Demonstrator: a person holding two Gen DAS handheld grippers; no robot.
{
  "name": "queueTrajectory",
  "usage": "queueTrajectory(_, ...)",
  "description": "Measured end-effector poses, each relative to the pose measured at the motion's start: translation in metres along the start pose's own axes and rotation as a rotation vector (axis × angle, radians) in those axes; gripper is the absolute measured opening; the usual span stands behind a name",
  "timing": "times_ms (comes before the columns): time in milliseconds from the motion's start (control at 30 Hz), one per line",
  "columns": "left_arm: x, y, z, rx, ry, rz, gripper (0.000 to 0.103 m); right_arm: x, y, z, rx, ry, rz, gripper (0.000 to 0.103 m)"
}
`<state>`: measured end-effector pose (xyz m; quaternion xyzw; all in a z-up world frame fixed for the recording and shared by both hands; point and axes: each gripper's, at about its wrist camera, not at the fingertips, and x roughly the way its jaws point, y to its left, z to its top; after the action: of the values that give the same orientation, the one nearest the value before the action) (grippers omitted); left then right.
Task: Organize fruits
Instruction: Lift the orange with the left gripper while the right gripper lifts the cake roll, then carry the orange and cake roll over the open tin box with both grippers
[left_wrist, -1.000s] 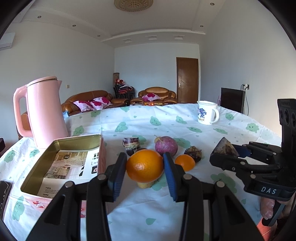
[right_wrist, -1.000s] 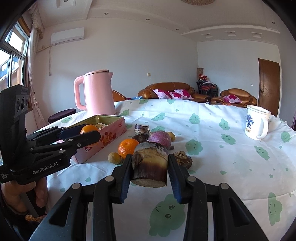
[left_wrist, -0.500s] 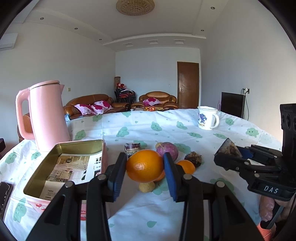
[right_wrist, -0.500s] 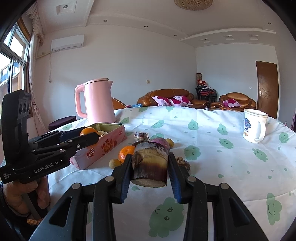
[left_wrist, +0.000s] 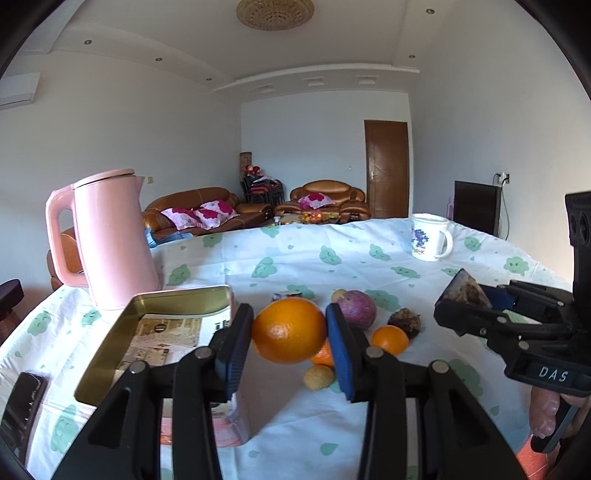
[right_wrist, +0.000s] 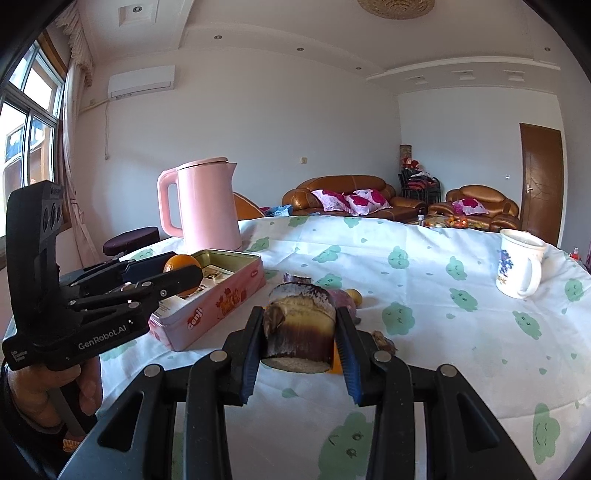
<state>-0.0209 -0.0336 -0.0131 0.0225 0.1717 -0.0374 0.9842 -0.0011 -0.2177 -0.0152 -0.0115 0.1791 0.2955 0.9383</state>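
Orange and round, the fruit (left_wrist: 290, 330) sits pinched between the pads of the left tool (left_wrist: 290, 341), lifted off the desk (left_wrist: 369, 258) just right of the open tin (left_wrist: 110, 363). The right tool (right_wrist: 299, 332) grips a brown stalk piece (right_wrist: 299, 328) above loose fruits (left_wrist: 389, 338); a pink kettle (left_wrist: 110, 236) stands behind the tin.

right gripper (right_wrist: 299, 332) clamps a brown-and-cream cut stalk chunk (right_wrist: 297, 328) above the cloud-print tablecloth (right_wrist: 424, 332); left gripper (right_wrist: 184, 273) holds an orange (right_wrist: 181, 263) over the pink rectangular tin (right_wrist: 218, 299).
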Motion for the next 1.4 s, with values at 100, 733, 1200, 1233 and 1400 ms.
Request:
queueTrajectory(100, 0.003, 0.008, 0.002, -0.008, 0.027, 0.020, 0.042, 0.008, 0.005, 0.011, -0.003, 0.011, 0.017, 0.040)
queueTrajectory(733, 0.026, 0.067, 0.010, -0.022, 0.123, 0.107, 0.042, 0.080, 0.038, 0.071, -0.043, 0.095, 0.128, 0.040)
queueTrajectory(1200, 0.055, 0.124, 0.014, -0.060, 0.184, 0.166, 0.042, 0.148, 0.075, 0.086, -0.111, 0.173, 0.163, 0.040)
queueTrajectory(1233, 0.056, 0.126, 0.013, -0.063, 0.187, 0.166, 0.042, 0.154, 0.077, 0.083, -0.111, 0.189, 0.164, 0.040)
queueTrajectory(1400, 0.057, 0.130, 0.007, -0.070, 0.198, 0.163, 0.042, 0.164, 0.073, 0.073, -0.127, 0.230, 0.113, 0.040)
